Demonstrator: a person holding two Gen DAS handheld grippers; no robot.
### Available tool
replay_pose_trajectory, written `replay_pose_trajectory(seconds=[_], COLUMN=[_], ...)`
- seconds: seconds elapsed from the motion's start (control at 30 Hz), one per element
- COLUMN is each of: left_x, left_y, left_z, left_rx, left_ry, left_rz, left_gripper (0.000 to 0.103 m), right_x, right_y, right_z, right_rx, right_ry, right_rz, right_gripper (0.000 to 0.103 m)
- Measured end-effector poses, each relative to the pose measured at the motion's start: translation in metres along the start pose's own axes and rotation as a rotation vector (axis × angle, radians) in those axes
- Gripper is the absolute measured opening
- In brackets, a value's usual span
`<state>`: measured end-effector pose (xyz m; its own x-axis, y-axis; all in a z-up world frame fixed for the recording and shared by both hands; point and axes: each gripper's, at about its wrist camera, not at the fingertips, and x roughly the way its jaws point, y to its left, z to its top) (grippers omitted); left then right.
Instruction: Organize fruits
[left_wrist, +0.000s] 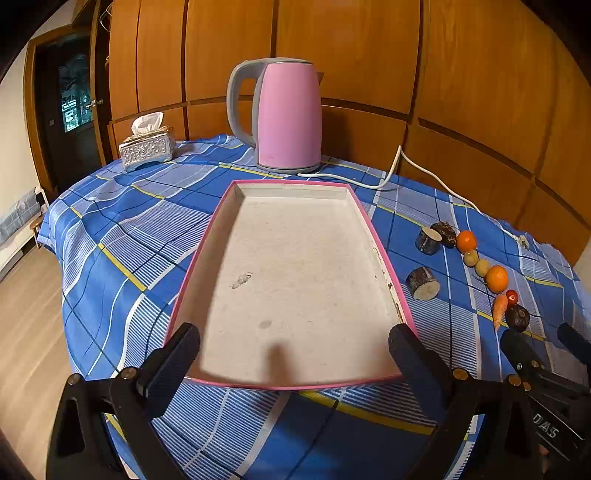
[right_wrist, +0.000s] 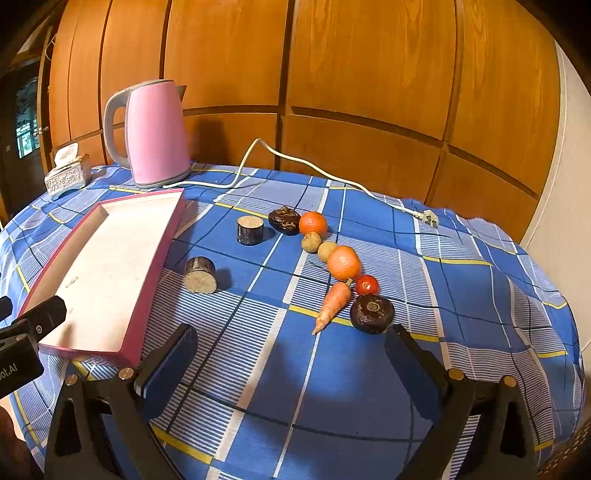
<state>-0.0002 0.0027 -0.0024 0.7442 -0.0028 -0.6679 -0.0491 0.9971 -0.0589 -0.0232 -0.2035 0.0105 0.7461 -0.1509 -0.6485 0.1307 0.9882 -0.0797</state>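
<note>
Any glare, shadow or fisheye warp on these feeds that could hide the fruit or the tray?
Left wrist view: focus sharp, no glare on the tray; a soft shadow falls on its near floor.
Right wrist view: the carrot and oranges are crisp with short shadows; straight wall panels bow at the edges.

On the worktop the tray lies left, with the kettle behind it and the tissue box further left. Right of the tray stand two log slices, one before the other. Right of those runs a touching line of produce: dark fruit, orange, two small fruits, orange, tomato, carrot, dark fruit. The cord trails behind them.
</note>
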Motion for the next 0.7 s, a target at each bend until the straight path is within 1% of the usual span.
replay_pose_trajectory(seconds=[0.7], left_x=[-0.0018], left_y=[0.0006], left_z=[0.0007], left_rx=[-0.003], left_ry=[-0.004], left_rz=[0.0], left_gripper=[0.103], right_x=[0.0001], right_y=[-0.0006], right_z=[0.0004], right_rx=[-0.002], right_ry=[-0.003], right_rz=[0.001], right_gripper=[0.103])
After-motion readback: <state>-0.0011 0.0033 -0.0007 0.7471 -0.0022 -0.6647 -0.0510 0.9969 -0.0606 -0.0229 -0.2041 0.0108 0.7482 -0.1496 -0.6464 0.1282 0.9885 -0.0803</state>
